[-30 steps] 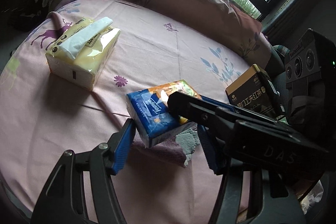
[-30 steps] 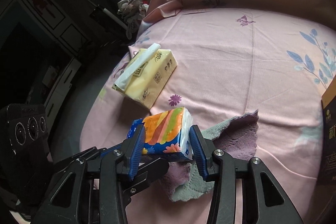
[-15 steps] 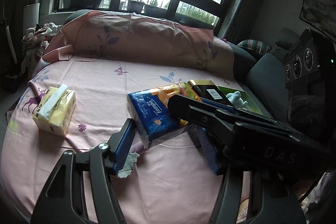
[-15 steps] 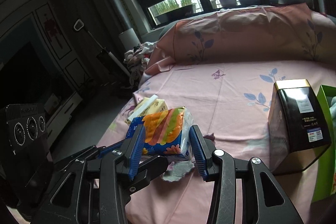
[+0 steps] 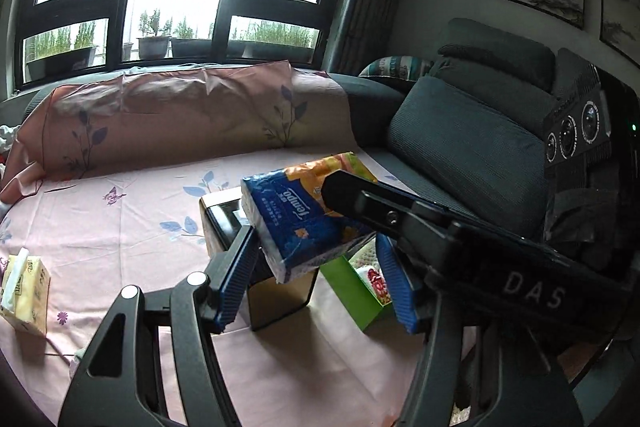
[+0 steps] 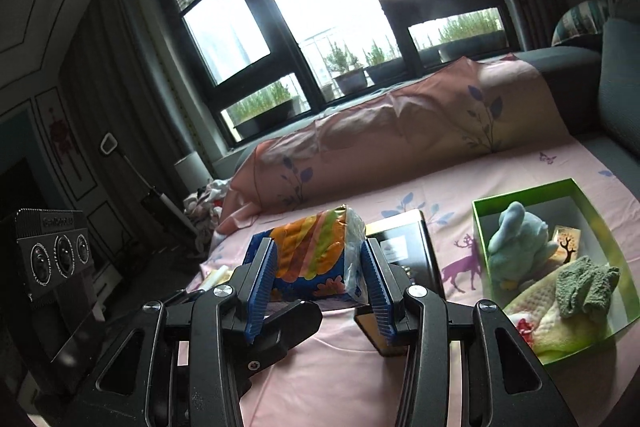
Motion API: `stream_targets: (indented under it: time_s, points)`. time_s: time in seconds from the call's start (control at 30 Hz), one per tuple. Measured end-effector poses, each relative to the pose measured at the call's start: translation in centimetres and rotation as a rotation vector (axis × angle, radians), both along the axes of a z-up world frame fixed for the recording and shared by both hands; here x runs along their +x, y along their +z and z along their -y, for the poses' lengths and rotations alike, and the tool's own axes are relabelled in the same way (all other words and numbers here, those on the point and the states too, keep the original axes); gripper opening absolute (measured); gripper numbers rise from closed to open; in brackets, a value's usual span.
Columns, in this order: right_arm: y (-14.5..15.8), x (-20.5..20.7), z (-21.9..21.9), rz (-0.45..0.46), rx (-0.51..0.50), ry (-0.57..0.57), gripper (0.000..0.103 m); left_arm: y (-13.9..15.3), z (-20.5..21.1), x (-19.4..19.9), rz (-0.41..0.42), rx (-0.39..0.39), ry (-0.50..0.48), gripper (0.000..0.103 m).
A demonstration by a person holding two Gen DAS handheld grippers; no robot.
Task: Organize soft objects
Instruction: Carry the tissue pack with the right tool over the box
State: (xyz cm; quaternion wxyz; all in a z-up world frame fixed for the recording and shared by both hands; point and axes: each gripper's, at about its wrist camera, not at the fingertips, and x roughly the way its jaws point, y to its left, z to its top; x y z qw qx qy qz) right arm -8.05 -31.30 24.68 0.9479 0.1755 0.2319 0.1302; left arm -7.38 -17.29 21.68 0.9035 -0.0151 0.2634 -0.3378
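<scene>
Tissue pack: soft plastic-wrapped brick, blue with white lettering on one broad face, orange, yellow and green stripes on the other. Held off the bed, tilted, clamped across its narrow sides between blue pads. Wrap crinkled at the end.

Green box: open-topped, on the pink sheet, to the right of the pack in the right wrist view. Inside: pale blue plush toy, dark green cloth bunched on a cream quilted cloth.

Yellow tissue box: on the sheet, well apart from the pack, one tissue sticking up.
</scene>
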Motion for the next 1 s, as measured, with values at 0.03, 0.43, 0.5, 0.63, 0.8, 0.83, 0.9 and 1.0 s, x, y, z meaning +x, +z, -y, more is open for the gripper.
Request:
stream_targets:
  time_s: [0.03,0.43,0.5,0.63,0.8,0.83,0.9,1.0]
  points:
    - [0.1,-0.3,0.9,0.008,0.002,-0.023,0.047,0.0,1.0,0.1,-0.001,0.005,-0.021,0.059]
    - [-3.6,-0.9,12.4,-0.011,0.175,-0.239,0.047,-1.7,13.0,2.4,0.007,0.084,-0.201,0.059]
    - [-4.5,-0.8,13.9,-0.026,0.21,-0.267,0.047,-2.2,14.5,3.1,-0.002,0.099,-0.223,0.059]
    - [-6.6,-0.5,16.6,-0.081,0.27,-0.322,0.047,-4.1,17.2,4.6,-0.058,0.12,-0.261,0.059]
    - [-8.6,-0.3,18.5,-0.15,0.307,-0.382,0.047,-6.3,19.4,5.7,-0.133,0.111,-0.285,0.059]
    - [-8.9,-0.1,18.8,-0.16,0.308,-0.388,0.047,-6.7,19.7,6.0,-0.149,0.109,-0.285,0.059]
    - [-9.4,0.5,19.2,-0.172,0.322,-0.392,0.047,-7.4,20.1,6.4,-0.176,0.102,-0.269,0.059]
    - [-10.0,1.5,19.5,-0.188,0.344,-0.397,0.047,-8.0,20.4,7.2,-0.205,0.095,-0.243,0.059]
